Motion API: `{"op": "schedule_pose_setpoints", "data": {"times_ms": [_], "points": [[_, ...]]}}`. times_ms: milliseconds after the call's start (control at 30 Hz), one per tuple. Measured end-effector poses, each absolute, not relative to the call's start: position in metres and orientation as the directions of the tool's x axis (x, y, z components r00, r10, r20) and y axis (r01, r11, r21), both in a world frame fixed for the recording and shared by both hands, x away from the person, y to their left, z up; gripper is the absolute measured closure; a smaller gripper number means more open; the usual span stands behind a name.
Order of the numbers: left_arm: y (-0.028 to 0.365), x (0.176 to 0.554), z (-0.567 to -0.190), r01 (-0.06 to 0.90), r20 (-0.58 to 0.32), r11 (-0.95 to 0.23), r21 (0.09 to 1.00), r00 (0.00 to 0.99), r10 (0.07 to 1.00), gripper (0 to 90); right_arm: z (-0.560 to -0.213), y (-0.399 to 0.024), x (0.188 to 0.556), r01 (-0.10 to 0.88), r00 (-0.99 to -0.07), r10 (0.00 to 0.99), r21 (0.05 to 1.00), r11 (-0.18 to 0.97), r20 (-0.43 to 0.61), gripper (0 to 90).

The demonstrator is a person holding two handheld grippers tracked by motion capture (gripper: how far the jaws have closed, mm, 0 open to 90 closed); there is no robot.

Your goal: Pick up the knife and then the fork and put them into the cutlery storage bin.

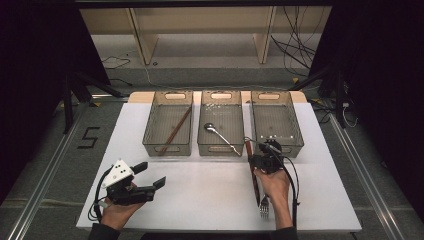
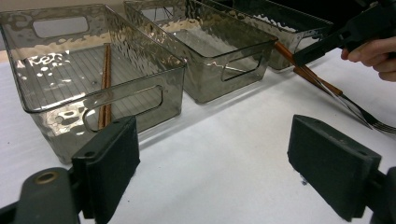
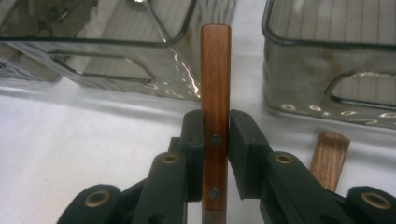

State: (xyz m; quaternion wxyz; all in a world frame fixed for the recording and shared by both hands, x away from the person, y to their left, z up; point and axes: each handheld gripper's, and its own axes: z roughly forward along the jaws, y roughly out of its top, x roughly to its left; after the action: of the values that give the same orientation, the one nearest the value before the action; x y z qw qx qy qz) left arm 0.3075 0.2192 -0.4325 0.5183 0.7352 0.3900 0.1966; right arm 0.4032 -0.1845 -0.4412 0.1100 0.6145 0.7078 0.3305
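My right gripper (image 1: 255,159) (image 3: 215,135) is shut on the wooden, riveted handle of a piece of cutlery (image 3: 215,70) (image 1: 248,147). The handle's end points into the gap between the middle and right bins. A second wooden handle (image 3: 330,156) lies on the table just right of those jaws. Fork tines (image 1: 264,212) stick out under the right hand near the table's front edge. At the front left my left gripper (image 1: 151,174) (image 2: 215,158) is open over bare white table with nothing between its jaws. In the left gripper view the right gripper (image 2: 345,32) shows with the cutlery slanting beneath it.
Three clear grey bins stand in a row at the back of the white table (image 1: 200,200). The left bin (image 1: 167,149) holds a brown stick (image 1: 176,131), the middle bin (image 1: 215,149) a metal spoon (image 1: 217,132). The right bin (image 1: 296,135) looks bare.
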Motion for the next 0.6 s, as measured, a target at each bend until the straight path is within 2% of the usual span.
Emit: {"op": "schedule_pose_setpoints", "data": {"times_ms": [467, 600], "points": [[0.215, 0.308, -0.434, 0.379, -0.121, -0.164, 0.911, 0.625, 0.772, 16.3, -0.436, -0.188, 0.396, 0.762, -0.244, 0.936, 0.647, 0.023, 0.254, 76.7], [0.204, 0.311, -0.436, 0.430, -0.216, -0.112, 0.896, 0.640, 0.737, 16.5, -0.436, -0.187, 0.394, 0.756, -0.255, 0.934, 0.653, 0.030, 0.252, 76.7]]}}
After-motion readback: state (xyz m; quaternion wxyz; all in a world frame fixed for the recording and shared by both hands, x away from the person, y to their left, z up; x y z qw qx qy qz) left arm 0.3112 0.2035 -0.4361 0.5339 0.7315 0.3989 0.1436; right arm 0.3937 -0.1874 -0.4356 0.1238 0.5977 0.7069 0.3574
